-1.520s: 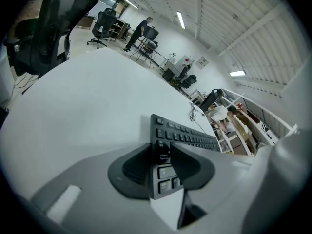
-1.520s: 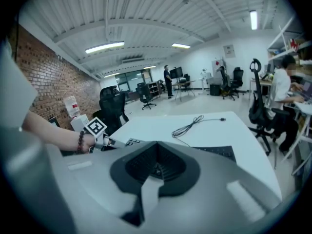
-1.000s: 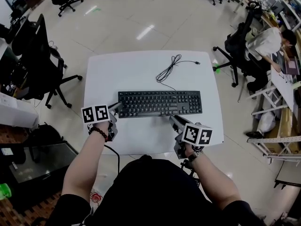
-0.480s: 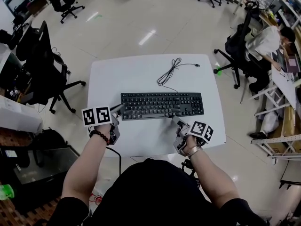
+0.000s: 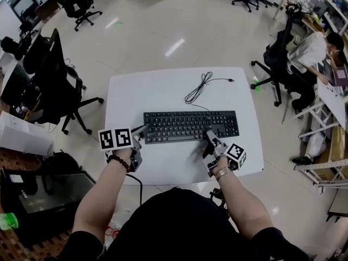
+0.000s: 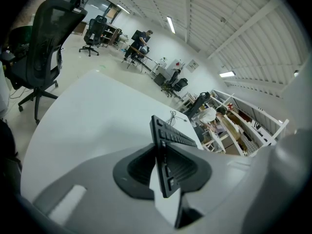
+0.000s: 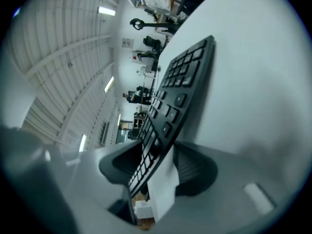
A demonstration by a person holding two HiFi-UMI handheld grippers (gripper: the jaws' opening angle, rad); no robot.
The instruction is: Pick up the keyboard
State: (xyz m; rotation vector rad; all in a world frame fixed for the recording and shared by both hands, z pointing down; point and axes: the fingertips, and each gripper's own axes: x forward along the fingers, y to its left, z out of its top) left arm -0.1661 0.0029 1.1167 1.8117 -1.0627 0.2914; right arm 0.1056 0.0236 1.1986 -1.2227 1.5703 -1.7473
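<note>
A black keyboard (image 5: 190, 126) lies across the white table (image 5: 157, 91), its cable (image 5: 199, 86) coiled behind it. My left gripper (image 5: 142, 131) is shut on the keyboard's left end. In the left gripper view the keyboard (image 6: 168, 145) runs edge-on between the pads of that gripper (image 6: 163, 168). My right gripper (image 5: 209, 137) is at the front edge, right of the middle, rolled on its side. Its jaws stand wide apart in the right gripper view, where that gripper (image 7: 158, 172) has the keyboard (image 7: 170, 106) between the pads and a strip of table shows beside it.
A black office chair (image 5: 57, 78) stands left of the table. Another chair (image 5: 277, 58) and a seated person (image 5: 312, 50) at a desk are to the right. More chairs stand across the tiled floor (image 5: 163, 31) at the back.
My right gripper has moved forward to the keyboard's front edge and rolled onto its side, with its jaws wider. The left gripper stays on the keyboard's left end.
</note>
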